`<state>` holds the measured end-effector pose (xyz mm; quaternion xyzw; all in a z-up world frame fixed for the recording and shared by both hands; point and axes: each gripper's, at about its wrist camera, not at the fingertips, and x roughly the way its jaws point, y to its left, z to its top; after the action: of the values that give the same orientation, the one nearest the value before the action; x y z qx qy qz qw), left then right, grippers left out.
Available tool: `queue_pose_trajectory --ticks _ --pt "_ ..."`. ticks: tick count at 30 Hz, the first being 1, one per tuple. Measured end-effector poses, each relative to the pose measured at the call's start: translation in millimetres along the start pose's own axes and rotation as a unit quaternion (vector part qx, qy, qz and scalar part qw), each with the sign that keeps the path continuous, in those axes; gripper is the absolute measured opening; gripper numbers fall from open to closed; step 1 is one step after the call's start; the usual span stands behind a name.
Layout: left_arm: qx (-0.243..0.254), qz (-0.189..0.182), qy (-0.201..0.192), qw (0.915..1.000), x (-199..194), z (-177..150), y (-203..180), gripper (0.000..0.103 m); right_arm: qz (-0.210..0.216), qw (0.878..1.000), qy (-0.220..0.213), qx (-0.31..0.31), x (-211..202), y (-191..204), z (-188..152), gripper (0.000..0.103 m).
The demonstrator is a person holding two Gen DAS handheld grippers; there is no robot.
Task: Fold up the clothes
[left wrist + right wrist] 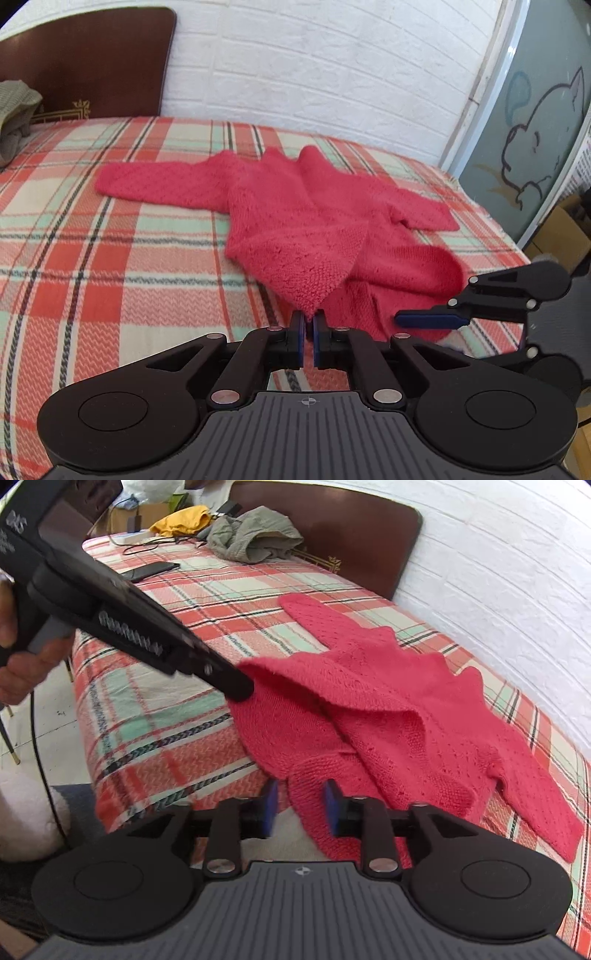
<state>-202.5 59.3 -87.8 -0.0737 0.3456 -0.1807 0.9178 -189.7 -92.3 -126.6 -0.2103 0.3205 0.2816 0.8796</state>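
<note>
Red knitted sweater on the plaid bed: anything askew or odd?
Yes. The red knitted sweater lies crooked and bunched on the plaid blanket: one hem corner is lifted into a peak at the left gripper, and the rest of the hem hangs over the bed edge by the right gripper.

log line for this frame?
left claw: shut on red knit sweater corner | right claw: open around hem | plaid bedspread

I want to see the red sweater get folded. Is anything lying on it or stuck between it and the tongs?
Nothing visible. The red sweater lies bare on the plaid blanket. The left tongs pinch its corner; its hem sits between the right tongs.
</note>
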Motion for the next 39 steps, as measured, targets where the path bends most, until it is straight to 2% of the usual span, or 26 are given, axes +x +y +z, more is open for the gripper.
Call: queue_pose_trajectory --ticks 2,4,10,12,13,16,17,18,20,23,25,27,30,33,35,39 --pt "0.001 -0.001 -0.009 1.0 -1.8 5.7 -0.8 0.007 0.002 1.0 -0.002 0.011 3.0 -3.3 -0.6 0.029" --pt "0.001 -0.002 -0.018 0.9998 -4.3 11.5 -1.7 0.007 0.008 1.0 -0.003 0.028 1.8 -7.7 1.1 0.003" --pt "-0.025 -0.023 -0.039 0.9986 -15.6 25.4 1.2 0.007 0.053 0.997 0.01 0.05 -6.4 -14.1 0.8 0.003" --pt "-0.017 -0.02 -0.04 0.9989 -16.1 25.6 -0.6 0.007 0.063 0.996 0.017 0.054 -6.4 -15.3 -1.6 0.003" --pt "-0.011 -0.016 -0.039 0.9991 -16.0 25.1 -1.7 0.007 0.069 0.996 0.016 0.055 -8.0 -15.5 -1.8 0.006" --pt "0.011 -0.011 -0.032 0.9994 -17.1 21.3 -3.8 0.007 0.108 0.991 0.012 0.075 -15.7 -17.1 -2.1 0.008" --pt "0.018 -0.01 -0.03 0.9993 -17.6 20.0 -4.4 0.012 0.107 0.991 0.004 0.083 -18.3 -17.9 -1.9 0.008" --pt "0.025 -0.009 -0.028 0.9993 -18.0 18.6 -5.1 0.024 0.096 0.992 -0.006 0.079 -20.7 -16.3 -0.7 0.008" --pt "0.068 -0.017 -0.028 0.9972 -21.1 18.2 -9.7 0.024 0.078 0.995 -0.017 0.055 -21.6 -11.2 2.7 0.009" --pt "0.126 -0.046 -0.01 0.991 -21.7 20.7 -14.8 0.026 0.062 0.998 -0.018 -0.006 -16.2 -0.6 9.4 0.022" --pt "0.134 -0.057 0.001 0.9893 -21.6 23.6 -13.3 0.034 0.064 0.997 -0.01 -0.051 -9.8 5.5 13.1 0.028" --pt "0.14 -0.067 0.011 0.9878 -21.6 26.6 -11.4 0.05 0.048 0.993 -0.002 -0.11 -2.0 13.7 13.4 0.029" --pt "0.129 -0.05 -0.006 0.9904 -27.6 31.0 -5.2 0.058 0.031 0.986 0.002 -0.163 6.3 23.3 13.9 0.029" --pt "0.112 -0.039 -0.019 0.9928 -31.9 32.3 0.2 0.062 0.03 0.986 0.003 -0.165 10.9 25.8 17.9 0.026" --pt "0.108 -0.033 -0.017 0.9935 -32.2 32.1 0.8 0.062 0.03 0.986 0.004 -0.165 14.0 27.3 20.6 0.003" --pt "0.112 -0.028 -0.012 0.9932 -32.3 30.4 1.8 0.065 0.008 0.981 -0.012 -0.195 0.2 35.2 19.8 0.001"
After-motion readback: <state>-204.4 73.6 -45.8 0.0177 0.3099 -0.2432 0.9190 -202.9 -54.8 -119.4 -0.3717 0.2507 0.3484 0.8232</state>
